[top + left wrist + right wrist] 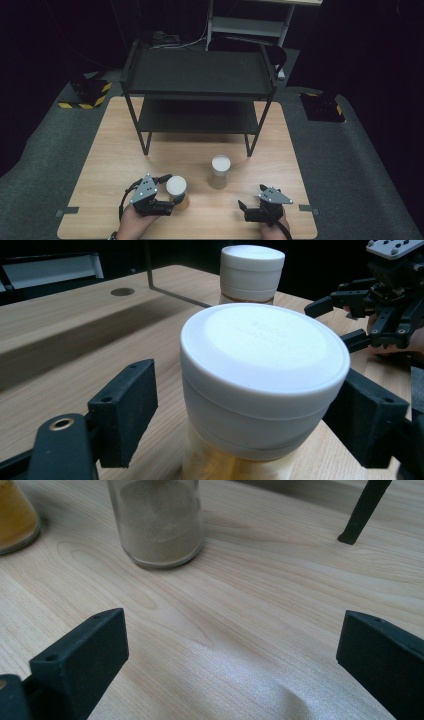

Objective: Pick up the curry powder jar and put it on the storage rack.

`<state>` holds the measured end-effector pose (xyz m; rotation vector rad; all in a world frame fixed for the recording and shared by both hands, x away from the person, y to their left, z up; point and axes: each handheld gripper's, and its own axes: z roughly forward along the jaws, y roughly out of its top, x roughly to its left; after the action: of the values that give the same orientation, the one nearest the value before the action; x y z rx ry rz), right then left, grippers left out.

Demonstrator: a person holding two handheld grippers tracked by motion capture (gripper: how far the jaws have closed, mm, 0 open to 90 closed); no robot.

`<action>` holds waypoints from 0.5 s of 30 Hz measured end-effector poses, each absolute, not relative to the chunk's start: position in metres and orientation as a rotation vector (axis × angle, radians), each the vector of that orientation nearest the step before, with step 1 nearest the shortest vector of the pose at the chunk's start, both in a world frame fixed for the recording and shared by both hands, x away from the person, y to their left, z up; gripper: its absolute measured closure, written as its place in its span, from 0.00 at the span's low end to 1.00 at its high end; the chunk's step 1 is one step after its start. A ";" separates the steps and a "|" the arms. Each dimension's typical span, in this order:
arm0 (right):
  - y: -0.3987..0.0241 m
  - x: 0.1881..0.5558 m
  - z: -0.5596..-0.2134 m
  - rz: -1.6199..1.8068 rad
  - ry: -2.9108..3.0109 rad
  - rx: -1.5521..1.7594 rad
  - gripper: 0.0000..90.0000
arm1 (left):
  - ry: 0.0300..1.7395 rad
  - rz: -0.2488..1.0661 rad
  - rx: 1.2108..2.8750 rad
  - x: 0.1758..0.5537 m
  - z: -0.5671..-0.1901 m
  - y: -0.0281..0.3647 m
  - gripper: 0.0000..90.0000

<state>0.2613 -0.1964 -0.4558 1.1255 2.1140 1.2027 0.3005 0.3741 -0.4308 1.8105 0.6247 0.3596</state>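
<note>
A jar of yellow powder with a white lid (pixel 176 186) (pixel 265 355) stands at the table's front left. My left gripper (pixel 171 190) (pixel 250 415) has its jaws on either side of that jar, just below the lid. One pad lies against the jar; the other stands a small gap off. A second white-lidded jar (pixel 220 170) (pixel 251 272) (pixel 157 520), holding greyish-brown powder, stands upright near the middle. My right gripper (pixel 251 196) (pixel 232 655) (pixel 345 322) rests at the front right, open wide over bare wood, nothing between its jaws. The yellow jar's base (pixel 15 515) shows in the right gripper view.
A black two-tier metal rack (pixel 197 75) stands on the far half of the wooden table (pixel 100 165), both tiers bare. One of its legs (pixel 362 510) is ahead of my right gripper. Dark carpet surrounds the table.
</note>
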 end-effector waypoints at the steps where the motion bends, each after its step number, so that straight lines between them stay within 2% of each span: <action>1: -0.196 0.261 -0.456 1.203 2.114 1.125 0.00 | 0.625 0.360 1.811 0.301 -0.431 0.374 0.26; 3: -0.196 0.261 -0.456 1.202 2.115 1.124 0.00 | 0.614 0.362 1.801 0.299 -0.432 0.374 0.27; 7: -0.196 0.261 -0.456 1.201 2.113 1.123 0.00 | 0.592 0.372 1.788 0.297 -0.434 0.374 0.36; 15: -0.197 0.261 -0.456 1.204 2.115 1.124 0.00 | 0.599 0.396 1.785 0.293 -0.434 0.372 0.37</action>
<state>0.2613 -0.1966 -0.4559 1.1236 2.1146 1.2043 0.2926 0.3715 -0.4340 1.7851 0.5992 0.3958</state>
